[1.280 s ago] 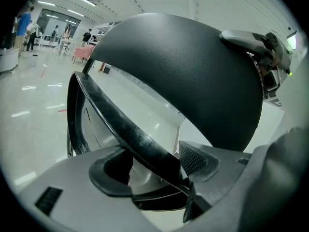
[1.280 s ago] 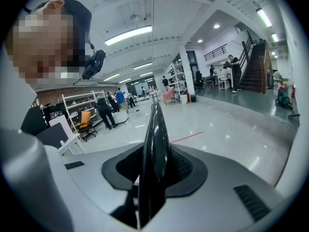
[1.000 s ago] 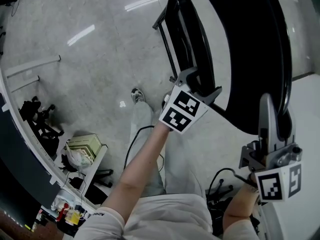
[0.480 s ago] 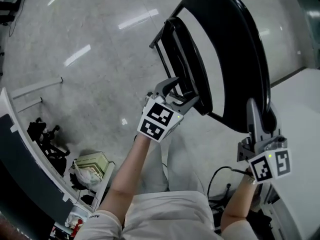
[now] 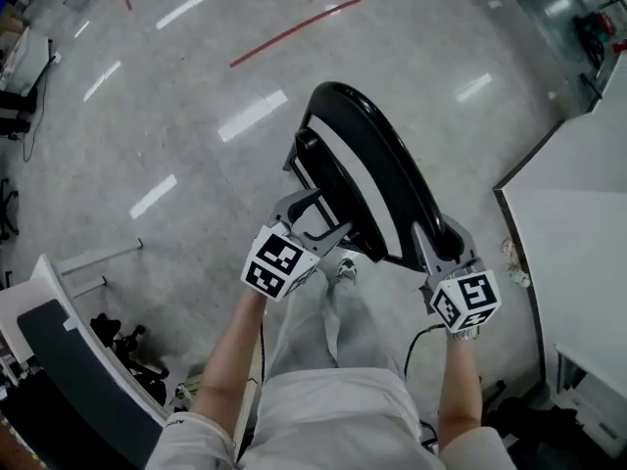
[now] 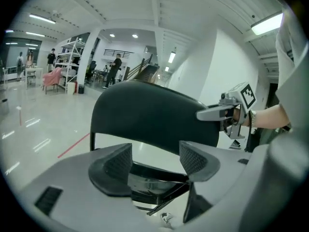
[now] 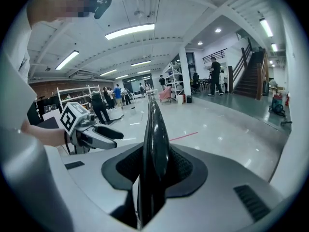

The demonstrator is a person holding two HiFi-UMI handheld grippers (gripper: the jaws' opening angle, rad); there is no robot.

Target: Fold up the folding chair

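The black folding chair stands in front of me, its curved backrest (image 5: 392,160) upright and its seat (image 5: 328,179) swung up close against it. My right gripper (image 5: 438,243) is shut on the backrest's side edge (image 7: 154,134), which runs up between its pads. My left gripper (image 5: 318,220) is open at the seat's front edge. In the left gripper view the glossy seat edge (image 6: 154,182) lies between and below the spread fingers (image 6: 113,166), apart from the pads. The backrest (image 6: 154,115) fills the view behind, with the right gripper (image 6: 217,112) at its right edge.
A white table (image 5: 578,204) stands close on the right. A white desk edge and dark chair (image 5: 59,351) are at lower left. My legs and a shoe (image 5: 343,270) are under the chair, with a cable (image 5: 421,339) on the floor. A red floor line (image 5: 294,32) lies ahead.
My left gripper has risen and moved left with the seat's front edge, and the seat has swung up toward the backrest. The right gripper has kept its hold on the backrest.
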